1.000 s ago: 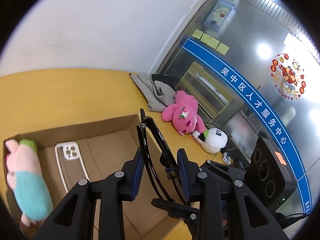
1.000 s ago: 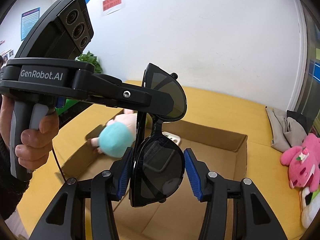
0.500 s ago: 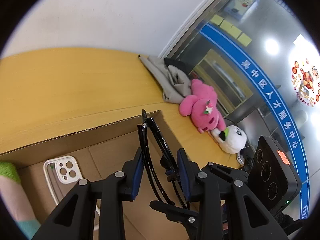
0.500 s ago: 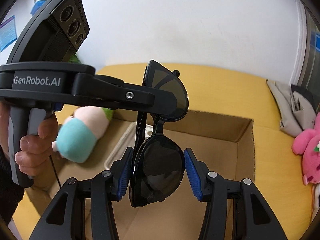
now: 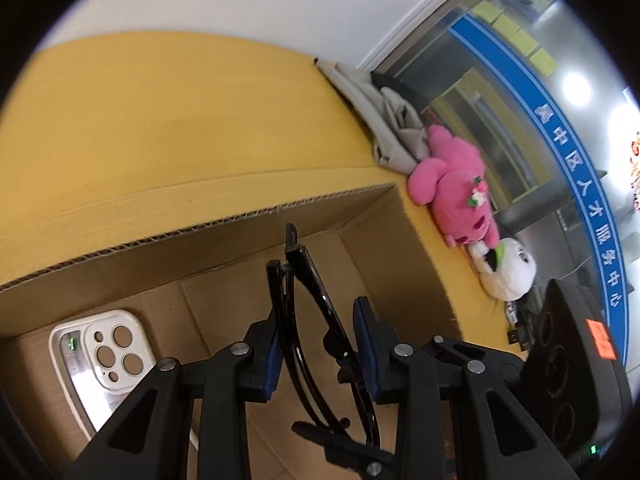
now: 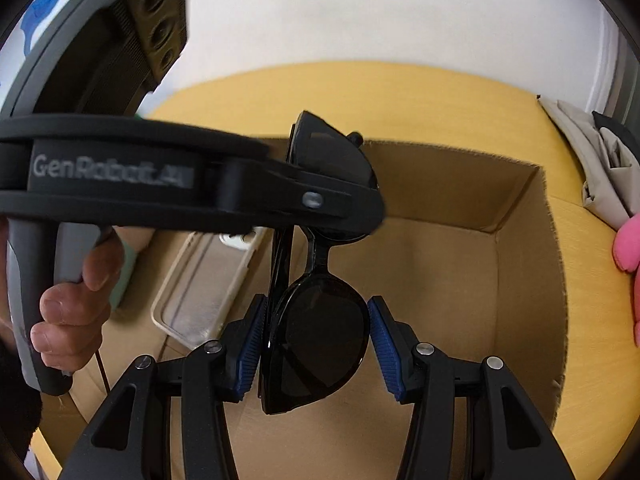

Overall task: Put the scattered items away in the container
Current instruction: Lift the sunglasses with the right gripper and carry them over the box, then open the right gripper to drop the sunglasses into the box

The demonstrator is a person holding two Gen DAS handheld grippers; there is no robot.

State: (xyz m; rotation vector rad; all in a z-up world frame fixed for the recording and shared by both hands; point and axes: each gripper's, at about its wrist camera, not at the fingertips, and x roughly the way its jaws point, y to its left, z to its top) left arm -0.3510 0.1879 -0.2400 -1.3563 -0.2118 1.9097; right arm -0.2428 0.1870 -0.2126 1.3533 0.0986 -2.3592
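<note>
Black sunglasses (image 6: 316, 332) hang folded over the open cardboard box (image 6: 520, 216). Both grippers hold them. My right gripper (image 6: 314, 350) has its blue pads on either side of the lower lens. My left gripper (image 5: 320, 344) clamps the frame and temples, also seen in the left wrist view (image 5: 304, 304); its body crosses the right wrist view (image 6: 200, 196). A white phone case (image 5: 100, 352) lies on the box floor, and it also shows in the right wrist view (image 6: 204, 284).
On the yellow table (image 5: 160, 120) right of the box lie a pink plush (image 5: 456, 188), a white panda plush (image 5: 504, 268) and folded grey cloth (image 5: 392, 120). A glass wall stands behind them. A pink and teal plush (image 6: 124, 264) is mostly hidden behind my hand.
Both grippers have carried the sunglasses forward and down, lower over the box. The box floor and phone case look closer. The grip on the sunglasses is unchanged.
</note>
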